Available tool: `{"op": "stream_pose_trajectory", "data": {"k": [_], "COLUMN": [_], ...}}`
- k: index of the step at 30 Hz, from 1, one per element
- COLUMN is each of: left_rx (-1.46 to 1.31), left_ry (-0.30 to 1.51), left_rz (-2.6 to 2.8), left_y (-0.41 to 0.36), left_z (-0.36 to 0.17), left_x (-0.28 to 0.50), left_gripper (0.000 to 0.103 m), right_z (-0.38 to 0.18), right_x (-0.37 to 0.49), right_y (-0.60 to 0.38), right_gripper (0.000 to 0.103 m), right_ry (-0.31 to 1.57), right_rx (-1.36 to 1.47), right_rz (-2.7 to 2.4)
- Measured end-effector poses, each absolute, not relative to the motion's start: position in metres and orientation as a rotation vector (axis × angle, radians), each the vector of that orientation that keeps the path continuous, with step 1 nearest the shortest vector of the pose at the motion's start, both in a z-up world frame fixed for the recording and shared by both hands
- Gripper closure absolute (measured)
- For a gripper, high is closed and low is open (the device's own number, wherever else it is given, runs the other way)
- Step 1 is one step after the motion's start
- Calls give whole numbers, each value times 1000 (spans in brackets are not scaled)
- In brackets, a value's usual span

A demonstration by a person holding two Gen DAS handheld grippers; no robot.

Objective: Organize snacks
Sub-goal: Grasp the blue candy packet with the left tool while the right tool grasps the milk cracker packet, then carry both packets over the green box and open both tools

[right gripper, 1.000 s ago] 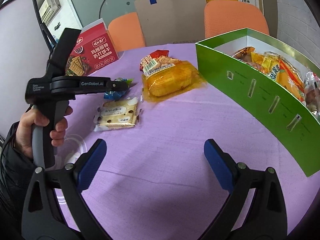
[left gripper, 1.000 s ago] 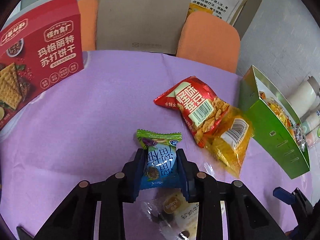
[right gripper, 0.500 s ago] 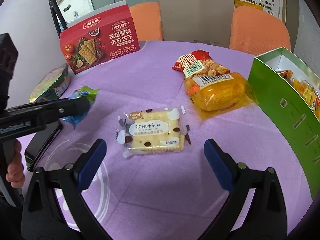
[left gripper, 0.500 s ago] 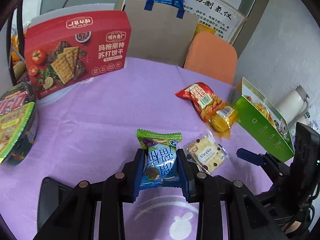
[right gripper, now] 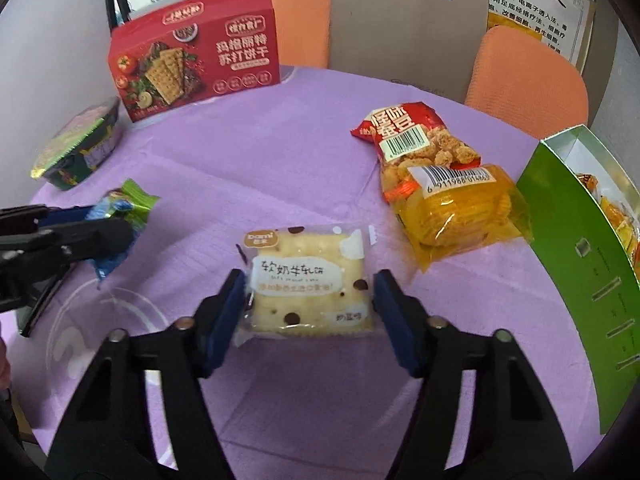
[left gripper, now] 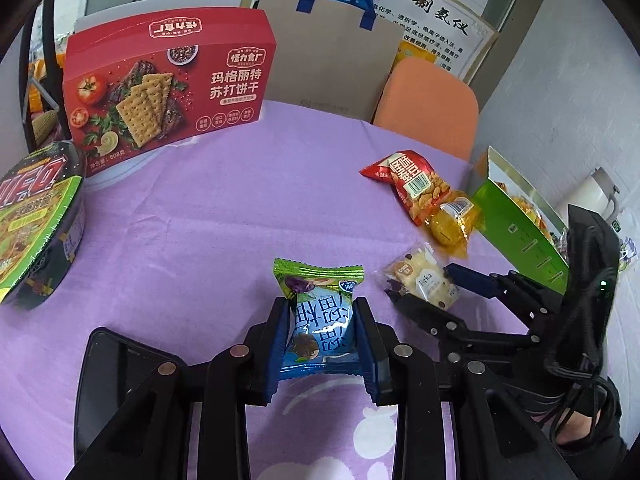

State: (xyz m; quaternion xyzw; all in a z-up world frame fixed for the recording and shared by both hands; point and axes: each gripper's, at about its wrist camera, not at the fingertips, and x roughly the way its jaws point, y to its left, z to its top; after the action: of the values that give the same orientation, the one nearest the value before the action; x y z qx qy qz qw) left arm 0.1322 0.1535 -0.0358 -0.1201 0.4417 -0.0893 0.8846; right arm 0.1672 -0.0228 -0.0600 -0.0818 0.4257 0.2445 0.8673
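While the bench with its purple cloth carries everything, the green box at its right edge serves here as the landmark. Far to the left of the green box stands the red cracker box, upright, and further left sits a round noodle bowl. Just beside the green box lie the red snack bag and the yellow snack bag, overlapping each other. Left of the green box and nearer to the cameras, the right gripper has its jaws around the cream biscuit pack, not clearly pressing it. Further left, the left gripper has its jaws closed on the blue-green candy pack.
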Motion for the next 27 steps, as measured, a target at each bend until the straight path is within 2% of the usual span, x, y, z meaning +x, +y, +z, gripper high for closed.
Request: {"op": "stream_pose_trajectory", "data": {"k": [15, 27], "left_rx": [-207, -93], "left_ry": [909, 864], "left_rz": [-224, -379], "left_y": [108, 16], "left_z": [-25, 15], "left_x": [106, 119], "left_gripper": [71, 71], "right_z": [-43, -2], "right_x": [109, 77], "right_y": [-94, -194], "right_gripper": [44, 44], "right_ry": [871, 728], "right_rx": [-21, 124], "right_rz": [501, 367]}}
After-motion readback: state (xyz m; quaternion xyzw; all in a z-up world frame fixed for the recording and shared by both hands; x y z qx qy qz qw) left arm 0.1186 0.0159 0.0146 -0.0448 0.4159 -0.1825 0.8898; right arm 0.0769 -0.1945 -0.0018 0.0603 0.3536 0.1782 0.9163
